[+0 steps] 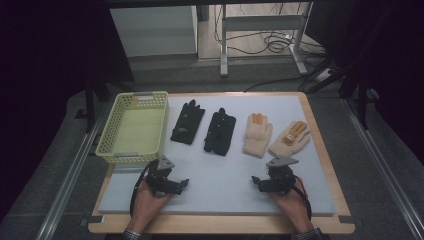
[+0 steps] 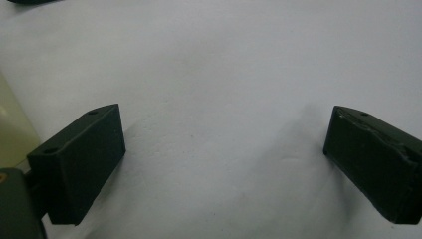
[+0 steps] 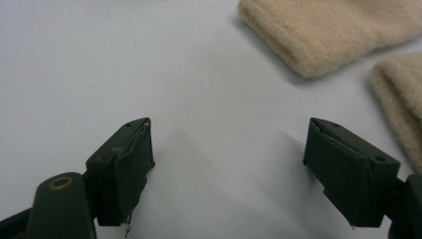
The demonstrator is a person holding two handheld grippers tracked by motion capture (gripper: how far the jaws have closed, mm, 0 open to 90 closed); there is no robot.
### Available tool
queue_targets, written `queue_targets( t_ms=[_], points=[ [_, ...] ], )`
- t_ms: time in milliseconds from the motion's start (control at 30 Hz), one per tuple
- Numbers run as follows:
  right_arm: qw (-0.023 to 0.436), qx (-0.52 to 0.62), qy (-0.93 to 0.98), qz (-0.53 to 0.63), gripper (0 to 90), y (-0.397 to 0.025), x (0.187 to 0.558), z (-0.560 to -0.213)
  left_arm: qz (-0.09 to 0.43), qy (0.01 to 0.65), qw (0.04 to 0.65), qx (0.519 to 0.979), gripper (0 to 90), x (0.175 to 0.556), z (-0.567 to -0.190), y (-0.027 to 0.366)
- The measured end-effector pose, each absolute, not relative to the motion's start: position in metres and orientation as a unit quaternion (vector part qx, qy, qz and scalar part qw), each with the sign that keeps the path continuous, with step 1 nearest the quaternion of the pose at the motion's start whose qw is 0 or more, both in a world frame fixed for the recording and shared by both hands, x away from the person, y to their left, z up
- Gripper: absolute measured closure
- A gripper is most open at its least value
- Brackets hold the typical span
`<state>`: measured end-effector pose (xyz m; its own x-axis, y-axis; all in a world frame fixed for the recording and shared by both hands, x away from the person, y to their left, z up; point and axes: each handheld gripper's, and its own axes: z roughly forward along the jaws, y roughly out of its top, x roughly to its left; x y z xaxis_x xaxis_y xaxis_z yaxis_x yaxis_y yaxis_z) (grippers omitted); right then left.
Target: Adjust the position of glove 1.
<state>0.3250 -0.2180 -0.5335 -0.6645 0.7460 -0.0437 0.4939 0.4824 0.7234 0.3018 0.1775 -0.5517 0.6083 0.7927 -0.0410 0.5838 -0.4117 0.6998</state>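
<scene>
Beige gloves [image 1: 258, 135]: lay just beyond the right gripper [image 1: 265, 182], not touching (cuffs toward it).
Jaws: both grippers' spread apart, empty; left gripper [image 1: 172, 184] near the basket [image 1: 134, 127].
Surface: pale grey mat [image 1: 225, 185]; dark room.

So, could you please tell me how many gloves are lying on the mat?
4, in a row: two black gloves beside the basket, two beige gloves farther right.

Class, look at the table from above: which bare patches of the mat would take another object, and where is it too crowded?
Free: the strip of grey mat between the left gripper and right gripper, below the gloves; also inside the yellow basket. Crowded: the row of two black gloves and two beige gloves.
</scene>
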Motion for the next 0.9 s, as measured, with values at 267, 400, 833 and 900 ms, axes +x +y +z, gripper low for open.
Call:
queue_targets(
  t_ms=[267,400,833,900],
  points=[
    [0.179,0.368,0.843,0.349,19.2,-0.2179,0.3254,-0.5333,0.150,0.417,0.348,0.826,3.0,0.3019,-0.5517,0.1775],
    [0.179,0.368,0.844,0.348,19.2,-0.2177,0.3254,-0.5332,0.150,0.417,0.348,0.826,3.0,0.3020,-0.5517,0.1775],
    [0.177,0.371,0.841,0.351,19.5,-0.2180,0.3257,-0.5329,0.150,0.417,0.348,0.826,3.0,0.3020,-0.5517,0.1775],
    [0.177,0.372,0.841,0.352,19.6,-0.2179,0.3257,-0.5327,0.150,0.417,0.348,0.826,3.0,0.3020,-0.5517,0.1775]
  ],
)
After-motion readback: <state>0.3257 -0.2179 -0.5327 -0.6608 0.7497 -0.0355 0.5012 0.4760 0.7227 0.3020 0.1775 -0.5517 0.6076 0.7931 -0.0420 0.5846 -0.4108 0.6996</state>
